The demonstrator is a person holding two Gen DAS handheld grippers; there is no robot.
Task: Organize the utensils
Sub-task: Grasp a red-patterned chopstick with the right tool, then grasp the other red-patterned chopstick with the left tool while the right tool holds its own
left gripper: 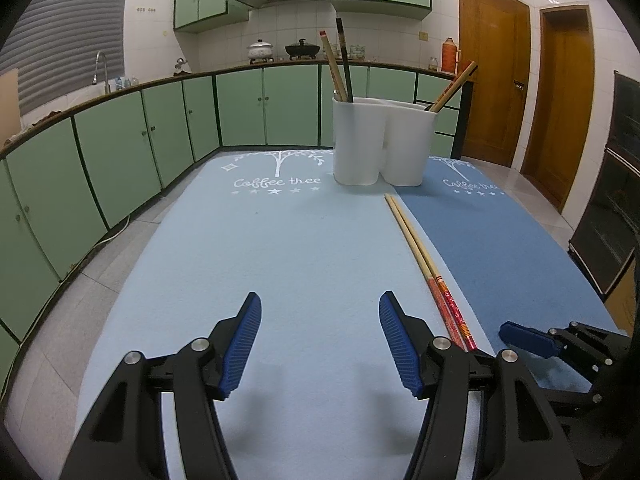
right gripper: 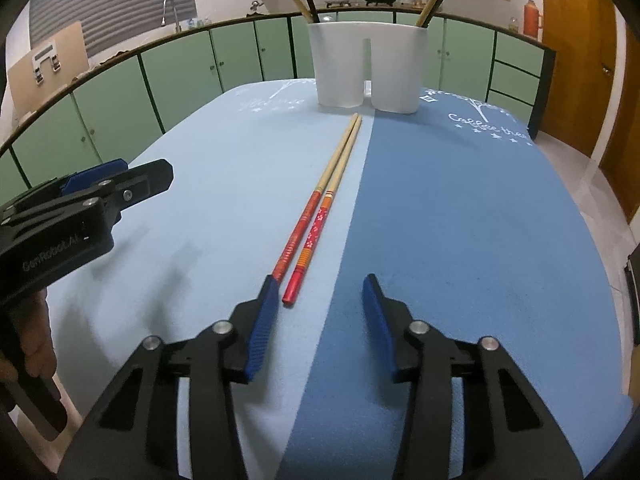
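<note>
Several chopsticks already stand in the white holder [right gripper: 366,68] at the table's far end, while a pair of chopsticks [right gripper: 316,216] lies flat along the mat seam, not yet put away. Its red ends rest just ahead of the right tongs [right gripper: 320,292], beside their left finger; their jaws are apart and grip nothing. The left tongs [left gripper: 320,312] hover alongside, also apart and empty.

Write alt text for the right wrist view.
Two red-handled chopsticks lie side by side on a two-tone blue table mat, their red ends just ahead of the open right gripper. Beyond their tips stands a white utensil holder with chopsticks in it; the left gripper is at the left edge.
</note>
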